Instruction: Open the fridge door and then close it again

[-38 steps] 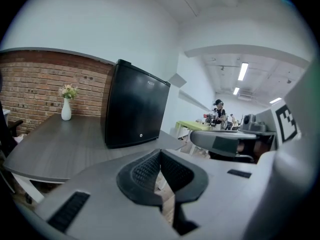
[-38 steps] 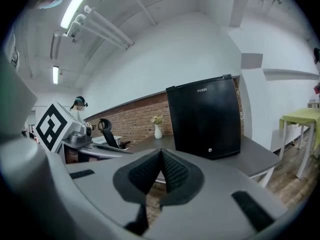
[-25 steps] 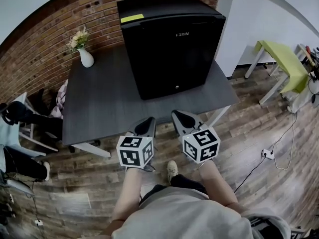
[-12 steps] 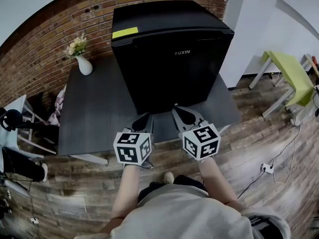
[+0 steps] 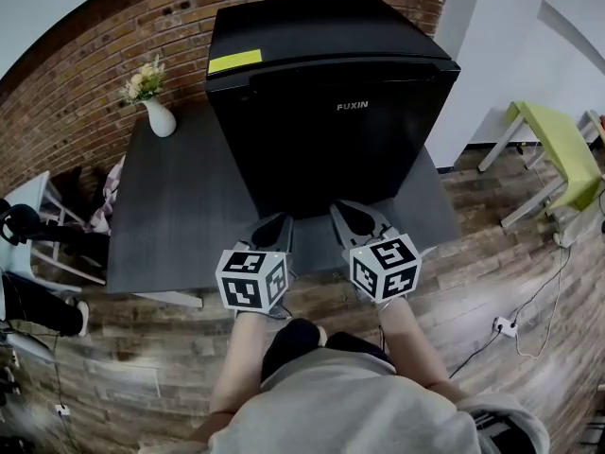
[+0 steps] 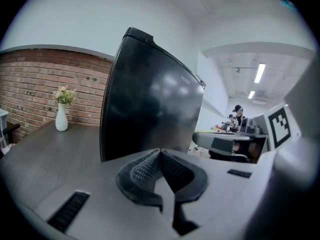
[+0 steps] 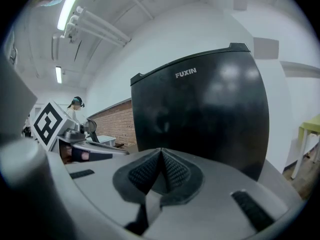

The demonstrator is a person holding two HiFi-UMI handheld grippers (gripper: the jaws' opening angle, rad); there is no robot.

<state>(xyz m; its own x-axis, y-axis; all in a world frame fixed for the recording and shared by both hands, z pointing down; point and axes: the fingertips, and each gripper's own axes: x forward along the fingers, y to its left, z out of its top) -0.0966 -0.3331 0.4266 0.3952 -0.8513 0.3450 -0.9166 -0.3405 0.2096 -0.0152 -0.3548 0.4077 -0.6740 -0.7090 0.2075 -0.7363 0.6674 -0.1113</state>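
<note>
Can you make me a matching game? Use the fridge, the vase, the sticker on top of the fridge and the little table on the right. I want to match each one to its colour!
Things
1. fridge
2. vase
3. sticker on the fridge's top
4. side table

Colours
a. white
b. lime green
c. black
d. yellow

Right pairs: 1-c, 2-a, 3-d, 4-b.
</note>
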